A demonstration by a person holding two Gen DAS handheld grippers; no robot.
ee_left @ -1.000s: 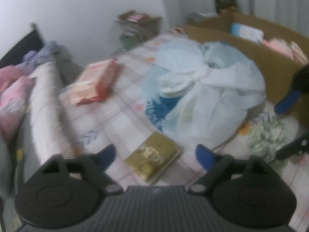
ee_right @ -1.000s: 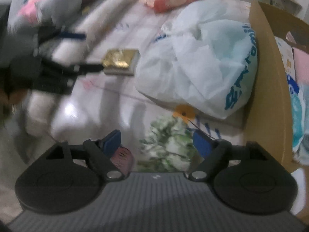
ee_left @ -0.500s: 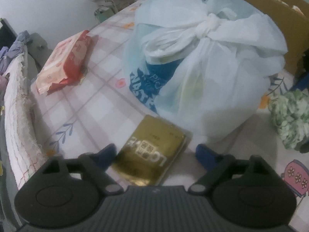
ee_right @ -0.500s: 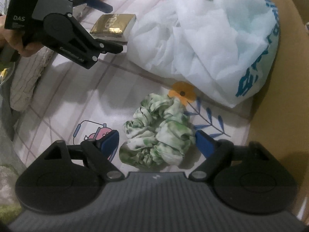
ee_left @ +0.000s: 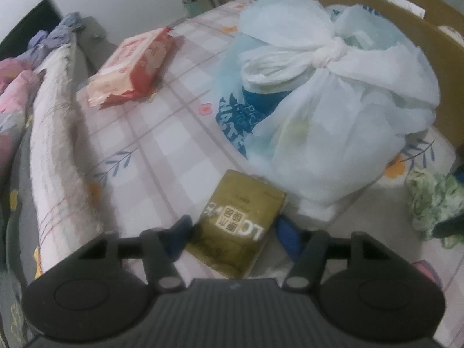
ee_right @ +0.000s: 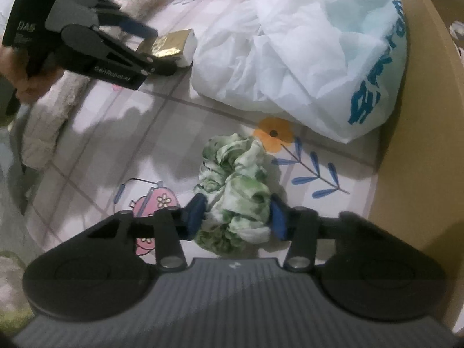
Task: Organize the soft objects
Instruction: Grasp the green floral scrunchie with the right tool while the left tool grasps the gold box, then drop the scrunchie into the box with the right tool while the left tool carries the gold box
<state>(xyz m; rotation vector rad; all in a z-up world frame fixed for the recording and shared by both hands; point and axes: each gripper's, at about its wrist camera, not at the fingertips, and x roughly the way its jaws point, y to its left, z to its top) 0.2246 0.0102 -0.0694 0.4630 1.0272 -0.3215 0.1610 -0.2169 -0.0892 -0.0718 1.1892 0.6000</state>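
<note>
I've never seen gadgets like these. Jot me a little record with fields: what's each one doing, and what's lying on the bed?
left gripper: jaws closing around the gold packet
right gripper: jaws closing, pads pressing the green scrunchie
between the two items: knotted white plastic bag
farther back: red and white pack
behind the bag: cardboard box
surface: flower-print sheet

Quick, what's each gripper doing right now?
Left gripper: jaws closing around the gold packet, not yet clamped.
Right gripper: jaws closing, pads pressing the green scrunchie.
</note>
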